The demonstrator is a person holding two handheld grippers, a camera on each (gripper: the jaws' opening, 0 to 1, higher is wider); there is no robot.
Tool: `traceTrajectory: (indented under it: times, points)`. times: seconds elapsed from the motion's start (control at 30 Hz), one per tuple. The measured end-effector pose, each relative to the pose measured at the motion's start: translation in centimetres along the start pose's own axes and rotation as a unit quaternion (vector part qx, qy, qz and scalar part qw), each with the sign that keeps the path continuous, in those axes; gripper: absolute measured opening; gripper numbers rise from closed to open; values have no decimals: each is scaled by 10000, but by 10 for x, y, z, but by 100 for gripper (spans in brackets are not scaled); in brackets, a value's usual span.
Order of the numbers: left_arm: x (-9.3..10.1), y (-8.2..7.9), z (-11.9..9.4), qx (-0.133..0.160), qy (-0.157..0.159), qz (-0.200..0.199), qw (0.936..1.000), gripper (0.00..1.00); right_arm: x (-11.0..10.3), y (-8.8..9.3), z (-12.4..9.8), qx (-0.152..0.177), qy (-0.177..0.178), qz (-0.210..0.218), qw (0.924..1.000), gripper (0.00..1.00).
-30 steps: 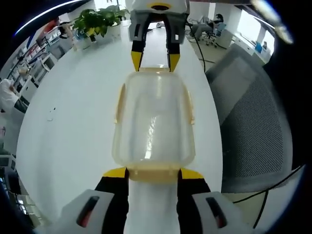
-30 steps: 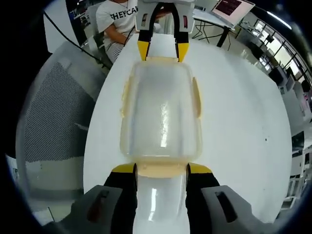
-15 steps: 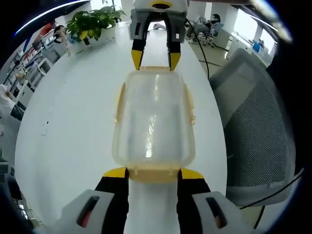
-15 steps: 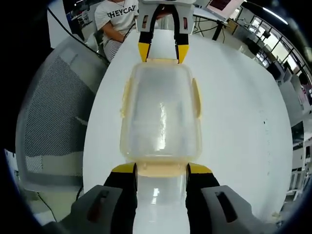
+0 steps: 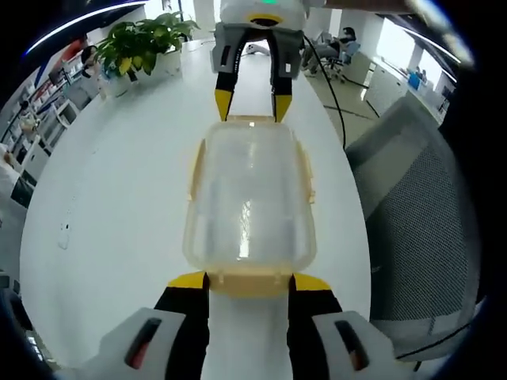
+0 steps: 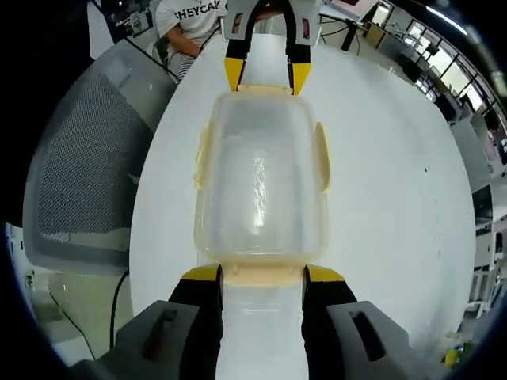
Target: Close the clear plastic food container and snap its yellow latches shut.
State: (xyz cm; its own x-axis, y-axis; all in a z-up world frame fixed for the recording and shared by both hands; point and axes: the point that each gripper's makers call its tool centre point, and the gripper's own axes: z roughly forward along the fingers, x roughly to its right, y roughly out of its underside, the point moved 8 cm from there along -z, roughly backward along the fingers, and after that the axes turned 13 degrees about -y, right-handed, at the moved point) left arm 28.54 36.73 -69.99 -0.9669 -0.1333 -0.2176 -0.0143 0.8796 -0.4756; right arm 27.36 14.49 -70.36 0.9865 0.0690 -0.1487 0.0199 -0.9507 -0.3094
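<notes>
The clear food container [image 5: 249, 194] [image 6: 261, 178] lies on the white tabletop [image 5: 111, 214], lid on. The left hand-held gripper [image 5: 249, 281] and right hand-held gripper [image 6: 261, 275] straddle its end latches, jaws spread. Beside it stands a mesh chair [image 5: 412, 229]; beyond it, a potted plant [image 5: 146, 43].

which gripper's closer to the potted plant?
Right. In the left gripper view the right gripper sits at the container's far end, on the plant's side of the table; the left gripper is at the near end.

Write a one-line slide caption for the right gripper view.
Two grippers, right and left, flank the end latches of a lidded clear container on a white table.
</notes>
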Motion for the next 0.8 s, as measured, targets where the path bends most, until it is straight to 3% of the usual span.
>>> traceTrajectory:
  times: [0.27,0.8]
  points:
    - [1,-19,14,131,79,-19,9999,33,-2,24,-13,-3,-22,86,10000,35]
    - [6,-30,27,134,85,-58,9999,33,-3,37,-12,-181,-48,138,9997,35]
